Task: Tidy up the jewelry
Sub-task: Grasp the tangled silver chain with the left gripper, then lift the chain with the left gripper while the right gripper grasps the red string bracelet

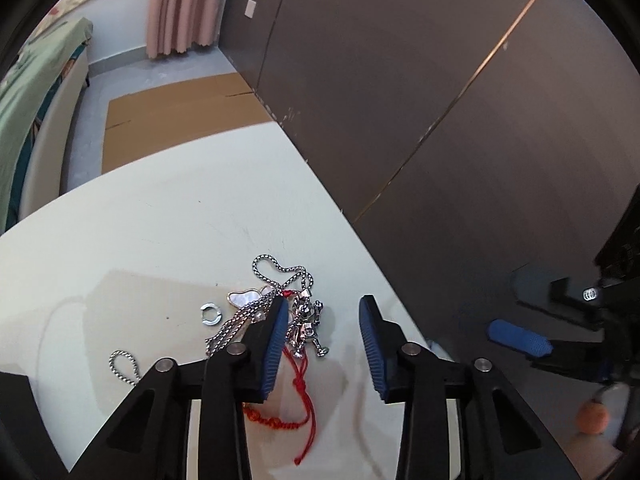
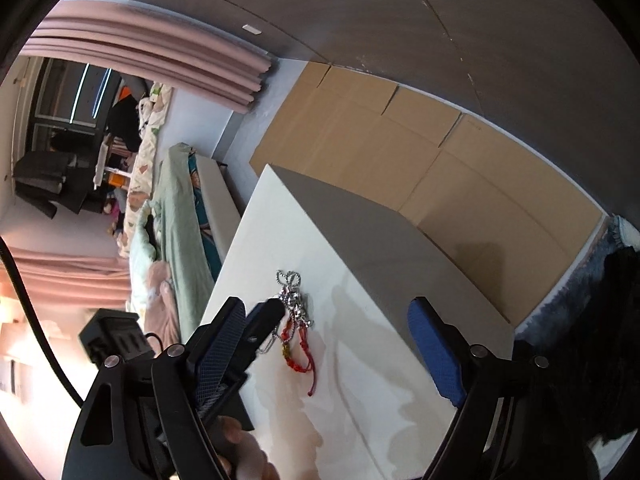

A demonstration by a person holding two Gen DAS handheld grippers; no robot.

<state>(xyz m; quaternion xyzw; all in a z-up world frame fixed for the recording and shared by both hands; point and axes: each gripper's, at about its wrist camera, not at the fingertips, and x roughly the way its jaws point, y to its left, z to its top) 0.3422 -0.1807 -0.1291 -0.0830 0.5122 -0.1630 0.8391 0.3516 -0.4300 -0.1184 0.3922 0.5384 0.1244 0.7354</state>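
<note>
A tangle of jewelry lies on the white table (image 1: 140, 232): a silver chain necklace (image 1: 276, 276), a white butterfly pendant (image 1: 244, 299), metal charms (image 1: 308, 328), a red cord bracelet (image 1: 298, 400) and a small silver ring (image 1: 209, 314). My left gripper (image 1: 324, 344) is open just above the pile, its left finger over the chain. My right gripper (image 2: 332, 340) is open; its blue pad (image 1: 520, 338) shows at the right of the left wrist view. The same pile (image 2: 294, 312) shows in the right wrist view beside the left gripper's fingers (image 2: 264, 320).
A dark wardrobe (image 1: 400, 80) stands right behind the table. Flat cardboard (image 1: 180, 116) lies on the floor beyond the table edge. A bed with green bedding (image 2: 176, 216) and pink curtains (image 1: 180, 4) are to the left.
</note>
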